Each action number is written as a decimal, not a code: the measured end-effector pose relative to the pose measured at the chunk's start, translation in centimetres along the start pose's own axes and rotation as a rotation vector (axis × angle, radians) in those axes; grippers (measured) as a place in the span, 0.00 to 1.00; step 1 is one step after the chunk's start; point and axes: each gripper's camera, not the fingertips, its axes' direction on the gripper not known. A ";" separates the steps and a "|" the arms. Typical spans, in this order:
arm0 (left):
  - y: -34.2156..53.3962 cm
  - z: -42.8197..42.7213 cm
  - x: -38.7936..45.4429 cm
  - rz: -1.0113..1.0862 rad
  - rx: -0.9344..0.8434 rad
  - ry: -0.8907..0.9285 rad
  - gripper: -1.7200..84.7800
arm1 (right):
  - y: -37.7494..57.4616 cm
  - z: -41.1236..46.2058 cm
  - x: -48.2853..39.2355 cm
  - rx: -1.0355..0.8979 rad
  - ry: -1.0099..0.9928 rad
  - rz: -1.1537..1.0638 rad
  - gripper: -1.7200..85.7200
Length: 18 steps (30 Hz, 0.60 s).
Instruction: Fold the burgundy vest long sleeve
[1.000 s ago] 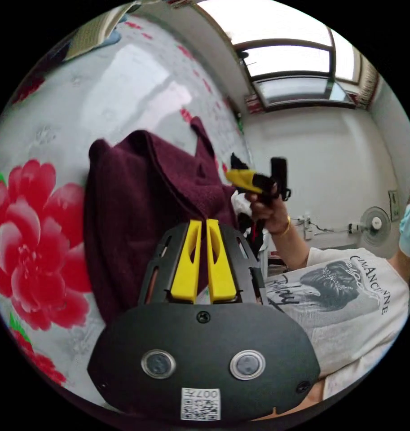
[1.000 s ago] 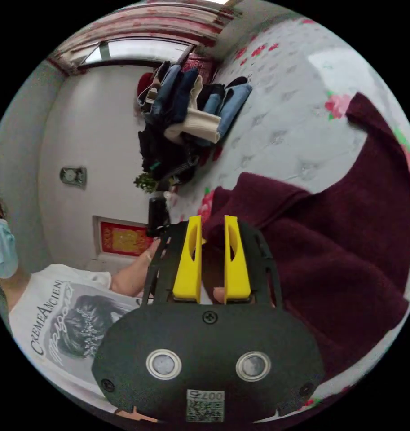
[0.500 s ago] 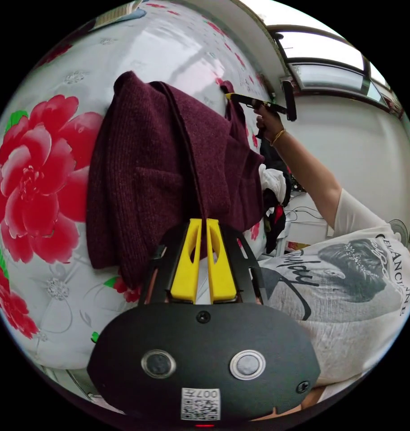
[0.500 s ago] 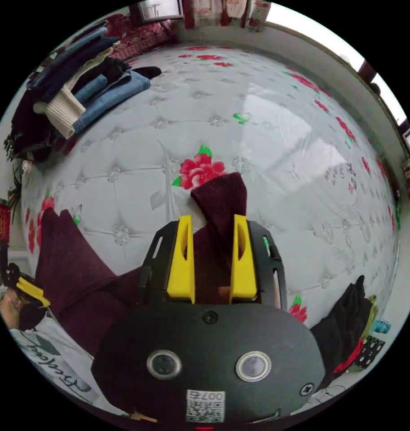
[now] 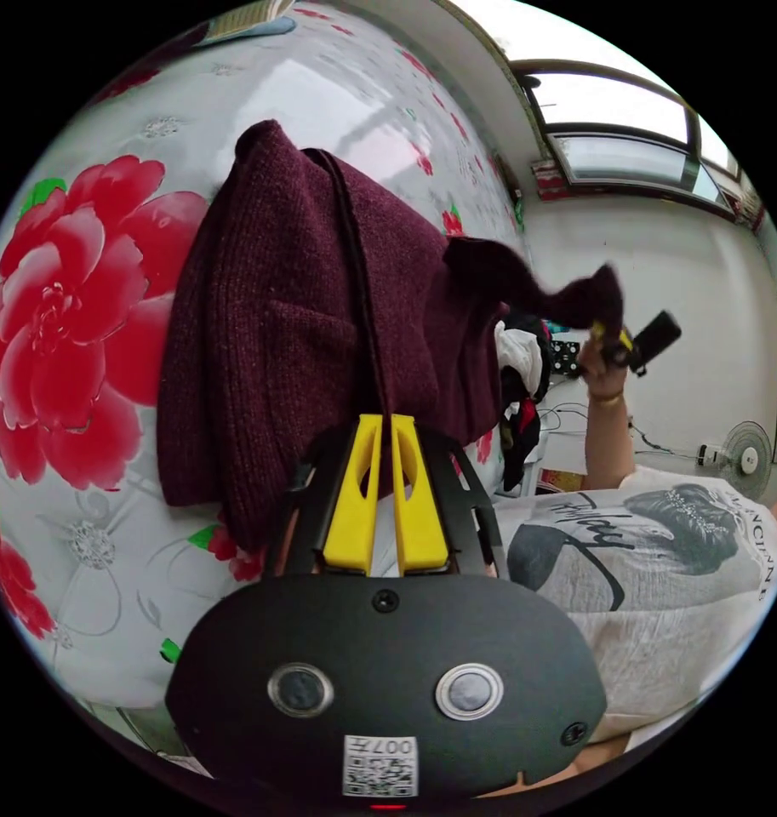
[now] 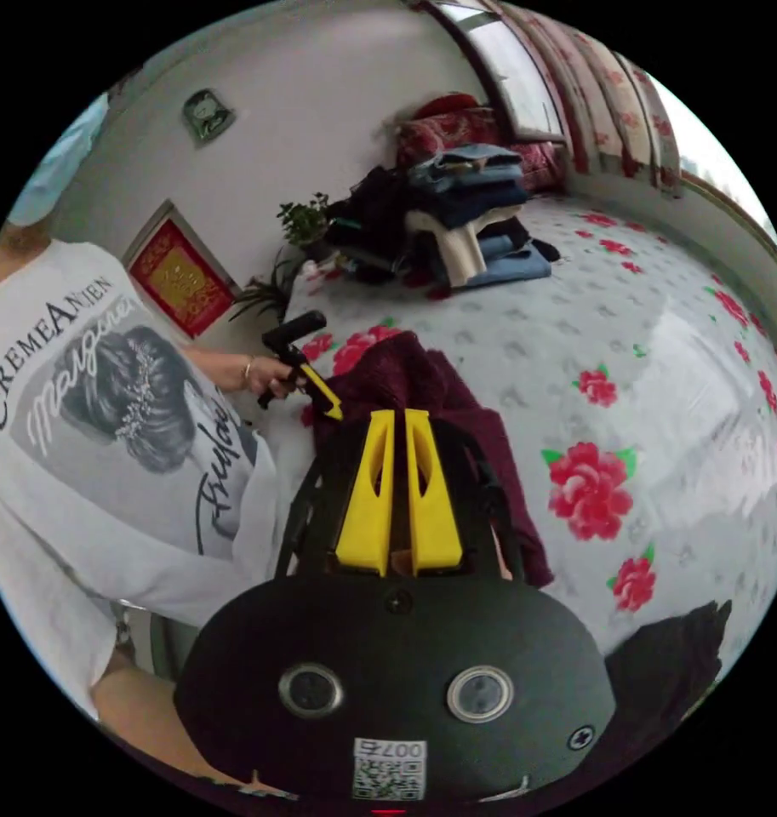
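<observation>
Change: right gripper [image 5: 608, 334], half a second ago out over the bed [image 5: 107, 545], is now raised with a sleeve [image 5: 524, 281].
Left gripper [image 5: 385, 425]: clenched on vest [image 5: 286, 340] at near edge.
Right gripper: clamped on the sleeve.
Meaning: sleeve fold likely starting.

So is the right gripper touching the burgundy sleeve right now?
Touching. In the left gripper view the right gripper is lifted off the bed, and the burgundy sleeve runs straight into its tips and hangs from them.

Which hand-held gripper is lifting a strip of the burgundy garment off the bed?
The right hand-held gripper, raised with a sleeve; the left hand-held gripper stays low at the burgundy garment.
</observation>
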 end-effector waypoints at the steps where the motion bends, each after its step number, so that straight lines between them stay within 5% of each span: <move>1: 0.4 -0.1 0.4 0.008 0.004 -0.002 0.01 | 1.0 0.8 -0.6 -0.019 0.021 0.032 0.04; 8: 5.1 -2.2 2.8 0.037 0.041 -0.043 0.01 | 13.2 5.7 -3.8 -0.060 -0.041 0.438 0.10; 15: 11.2 -4.6 2.9 -0.029 0.136 -0.120 0.05 | 28.8 -0.7 -3.7 0.450 0.072 1.136 0.15; 18: 13.0 -5.7 2.4 -0.071 0.203 -0.108 0.06 | 33.0 -0.1 -3.9 0.521 0.013 1.282 0.16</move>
